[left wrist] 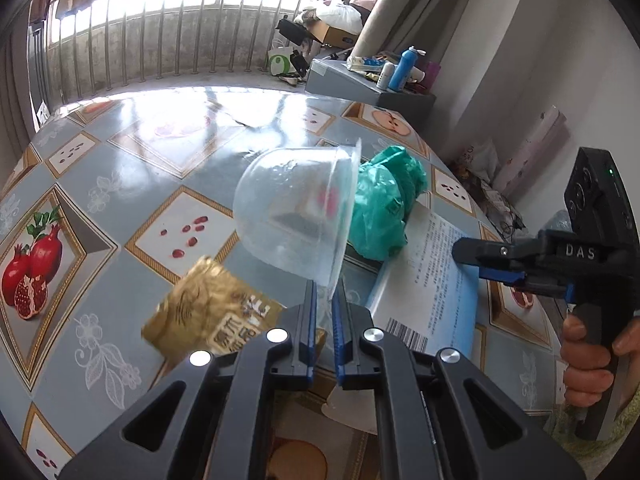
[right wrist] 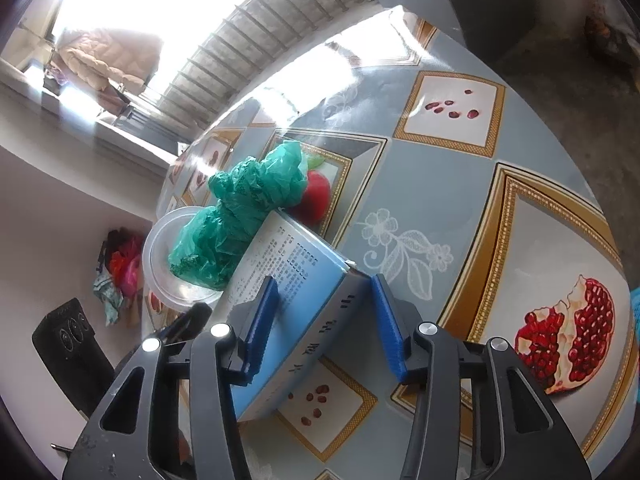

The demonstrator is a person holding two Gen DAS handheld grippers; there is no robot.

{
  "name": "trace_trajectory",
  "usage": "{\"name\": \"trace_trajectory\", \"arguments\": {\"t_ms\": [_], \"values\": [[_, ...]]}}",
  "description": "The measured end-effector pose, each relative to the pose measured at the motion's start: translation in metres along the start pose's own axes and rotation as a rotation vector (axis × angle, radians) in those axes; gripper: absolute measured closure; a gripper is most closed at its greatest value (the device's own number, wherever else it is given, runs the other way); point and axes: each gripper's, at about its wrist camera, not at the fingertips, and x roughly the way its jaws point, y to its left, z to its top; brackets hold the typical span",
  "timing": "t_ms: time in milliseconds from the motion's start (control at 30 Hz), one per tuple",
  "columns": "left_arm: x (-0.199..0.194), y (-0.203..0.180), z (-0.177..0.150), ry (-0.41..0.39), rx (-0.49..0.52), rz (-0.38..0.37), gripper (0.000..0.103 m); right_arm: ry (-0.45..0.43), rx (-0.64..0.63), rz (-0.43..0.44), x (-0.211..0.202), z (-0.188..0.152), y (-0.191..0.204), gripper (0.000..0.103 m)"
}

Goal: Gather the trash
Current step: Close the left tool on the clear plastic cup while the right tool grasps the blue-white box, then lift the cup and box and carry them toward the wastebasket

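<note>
My left gripper [left wrist: 325, 296] is shut on the rim of a clear plastic bowl [left wrist: 296, 208] and holds it tilted on its side above the table. The bowl's mouth faces a crumpled green plastic bag [left wrist: 384, 208]. A gold snack wrapper [left wrist: 212, 312] lies just left of the fingers. A blue and white box [left wrist: 432, 280] lies right of the bag. In the right wrist view my right gripper [right wrist: 324, 316] is open with its jaws on either side of the box [right wrist: 296, 280]. The bag [right wrist: 240, 216] and bowl [right wrist: 168, 264] lie beyond it.
The round table [left wrist: 120, 168] has a glossy fruit-print cover. A grey cabinet [left wrist: 360, 84] with bottles stands behind it, with railings and boxes farther back. A wall and curtain are at the right. My right gripper [left wrist: 492, 258] shows at the right edge of the left wrist view.
</note>
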Motion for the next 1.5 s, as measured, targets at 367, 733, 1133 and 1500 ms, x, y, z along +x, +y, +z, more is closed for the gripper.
{"name": "trace_trajectory", "arguments": {"t_ms": [367, 733, 1133, 1500], "values": [[-0.031, -0.043, -0.059, 0.082, 0.006, -0.125, 0.103, 0.038, -0.031, 0.004, -0.027, -0.029, -0.017, 0.064], [-0.068, -0.093, -0.128, 0.142, -0.036, -0.232, 0.103, 0.061, -0.110, -0.010, -0.065, -0.090, -0.023, 0.064], [-0.104, -0.083, -0.136, 0.058, -0.053, -0.144, 0.088, -0.040, -0.148, -0.051, -0.101, -0.105, -0.026, 0.054], [-0.135, -0.062, -0.131, -0.072, -0.127, -0.077, 0.053, -0.083, -0.214, -0.100, -0.087, -0.108, 0.002, 0.027]]}}
